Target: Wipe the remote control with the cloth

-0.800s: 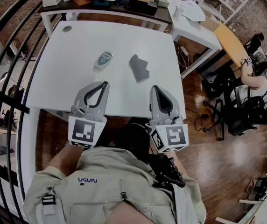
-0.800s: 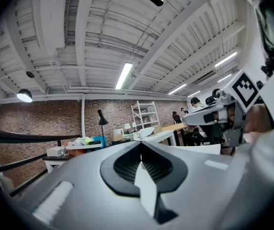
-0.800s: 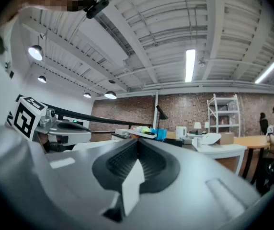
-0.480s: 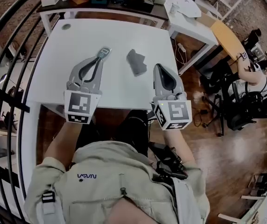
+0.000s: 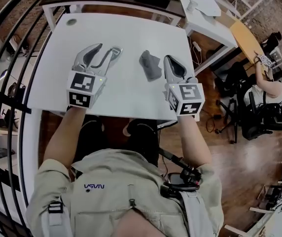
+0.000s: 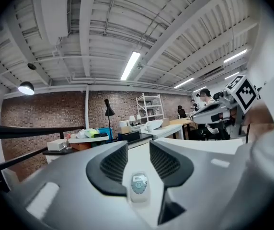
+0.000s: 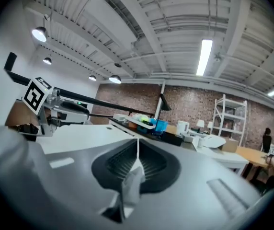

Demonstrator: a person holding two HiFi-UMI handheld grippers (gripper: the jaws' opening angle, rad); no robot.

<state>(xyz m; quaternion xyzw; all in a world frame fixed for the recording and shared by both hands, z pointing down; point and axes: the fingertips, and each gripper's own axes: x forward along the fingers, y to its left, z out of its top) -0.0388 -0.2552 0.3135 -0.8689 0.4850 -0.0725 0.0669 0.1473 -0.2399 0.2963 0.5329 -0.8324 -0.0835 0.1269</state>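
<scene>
Left tool [image 5: 107,49] straddles the remote control [image 6: 138,186], left of the cloth [image 5: 151,65] on the counter [image 5: 131,28]. Its jaws stand narrowly apart, seemingly not pinching, likely lining up to steady it. Right tool [image 5: 168,59], just right of the cloth, is closed, empty.

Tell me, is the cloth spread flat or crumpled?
Crumpled: the cloth sits in a bunched grey heap on the table.
</scene>
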